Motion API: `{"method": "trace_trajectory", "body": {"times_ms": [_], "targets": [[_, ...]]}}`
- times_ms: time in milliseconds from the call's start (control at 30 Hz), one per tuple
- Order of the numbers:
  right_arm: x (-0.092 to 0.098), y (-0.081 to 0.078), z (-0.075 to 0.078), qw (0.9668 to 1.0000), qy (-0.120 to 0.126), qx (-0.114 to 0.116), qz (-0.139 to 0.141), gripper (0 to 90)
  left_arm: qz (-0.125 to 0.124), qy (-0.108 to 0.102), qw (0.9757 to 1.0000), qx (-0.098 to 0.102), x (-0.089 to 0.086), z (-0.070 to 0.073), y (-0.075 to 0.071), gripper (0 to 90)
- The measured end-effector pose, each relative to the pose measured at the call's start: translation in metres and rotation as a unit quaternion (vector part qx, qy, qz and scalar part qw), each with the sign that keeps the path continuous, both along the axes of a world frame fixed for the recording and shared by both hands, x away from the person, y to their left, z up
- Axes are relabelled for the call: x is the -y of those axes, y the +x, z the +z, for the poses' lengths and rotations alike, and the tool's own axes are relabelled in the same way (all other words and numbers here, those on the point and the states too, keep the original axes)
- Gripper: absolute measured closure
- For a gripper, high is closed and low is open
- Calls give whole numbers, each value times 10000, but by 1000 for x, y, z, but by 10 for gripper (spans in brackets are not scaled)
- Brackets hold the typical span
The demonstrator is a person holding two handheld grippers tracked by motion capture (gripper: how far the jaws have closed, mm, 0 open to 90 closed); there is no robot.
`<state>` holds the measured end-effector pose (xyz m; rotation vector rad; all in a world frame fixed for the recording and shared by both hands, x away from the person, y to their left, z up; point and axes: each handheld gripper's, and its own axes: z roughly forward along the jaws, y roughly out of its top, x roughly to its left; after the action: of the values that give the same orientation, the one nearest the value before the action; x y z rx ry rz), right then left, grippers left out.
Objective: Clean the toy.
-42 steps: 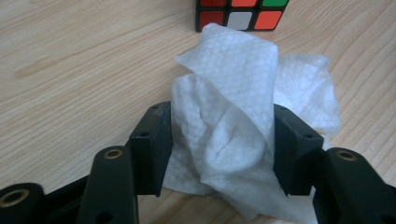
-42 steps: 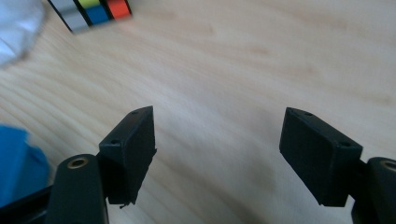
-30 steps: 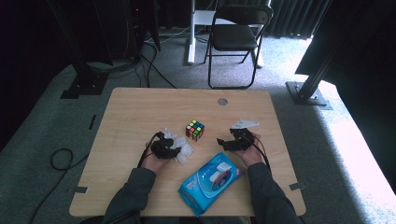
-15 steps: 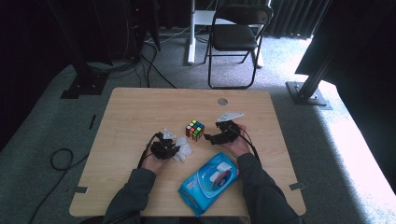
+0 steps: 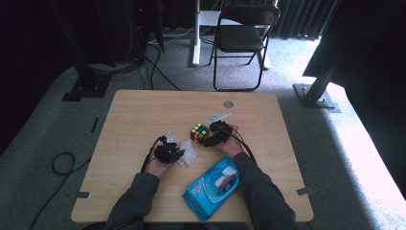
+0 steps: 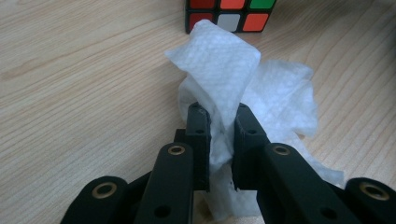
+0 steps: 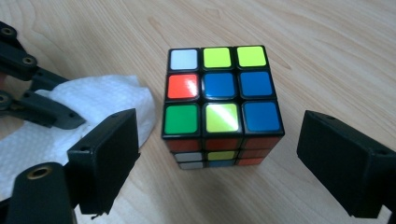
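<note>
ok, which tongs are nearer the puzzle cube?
Right. The right tongs stand open with the puzzle cube just ahead, between the jaws but untouched. The left tongs are shut on the white wipe, which lies beside the cube.

This looks like a recording studio or test lab rather than a home. A single light wooden table [image 5: 143, 110] stands alone on grey carpet [image 5: 43, 129], ringed by dark curtains [image 5: 364, 28]. Heavy black stands with flat metal base plates [image 5: 318, 98] flank it on both sides, and loose black cables [image 5: 64, 163] snake across the floor. Behind the table sits 1 black folding chair [image 5: 242, 38] beside a white desk leg [image 5: 196, 33]. Daylight spills in along the right edge.
</note>
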<state>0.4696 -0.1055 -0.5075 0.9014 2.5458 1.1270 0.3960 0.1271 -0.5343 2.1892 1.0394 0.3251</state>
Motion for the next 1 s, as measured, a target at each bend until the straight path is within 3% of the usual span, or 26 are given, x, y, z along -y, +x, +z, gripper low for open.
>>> {"method": "trace_trajectory", "body": {"times_ms": [100, 233, 500, 1000], "targets": [[-3, 5, -1, 9999, 17, -89, 67, 147, 2, -18, 10000, -4, 0, 0, 0, 797], [-6, 10, -6, 9997, -169, -145, 72, 169, -2, -35, 10000, 7, -1, -1, 0, 796], [-4, 13, -9, 9994, -80, -286, 186, 306, 4, -37, 10000, 18, -1, -1, 0, 798], [-6, 11, -7, 9994, -198, -113, 242, 339, 12, -47, 10000, 28, -1, -1, 0, 799]]}}
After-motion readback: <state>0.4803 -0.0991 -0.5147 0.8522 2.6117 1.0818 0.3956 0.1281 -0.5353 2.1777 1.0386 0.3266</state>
